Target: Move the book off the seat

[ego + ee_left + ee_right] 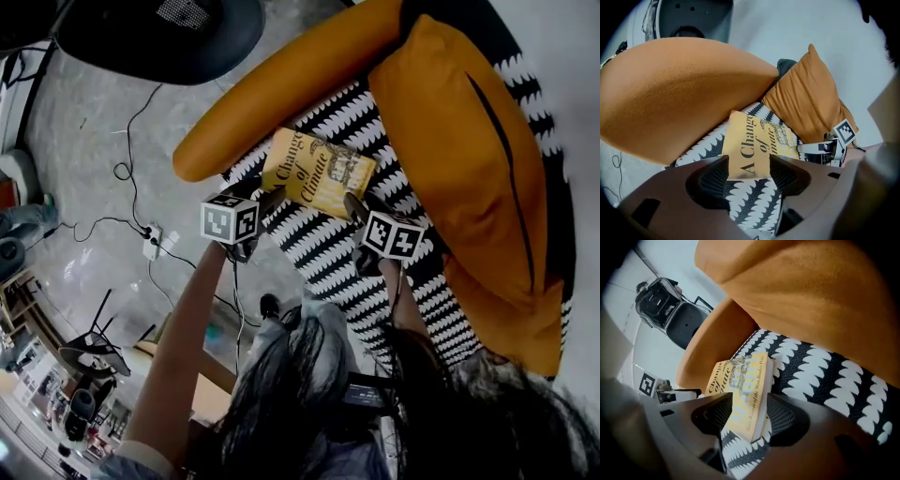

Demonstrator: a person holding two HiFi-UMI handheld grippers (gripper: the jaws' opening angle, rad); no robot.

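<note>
yellow book (317,173) between spread fingers (712,176)

Orange armrest (281,84) close along one side of book (317,172), orange cushion (459,159) near the other, patterned seat (309,246) bare toward its front edge

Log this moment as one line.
book: lying on seat | left gripper: open, book edge between jaws | right gripper: open, book corner between jaws | lift: not yet

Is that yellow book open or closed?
Closed: the book lies flat on the striped seat, front cover up.
</note>
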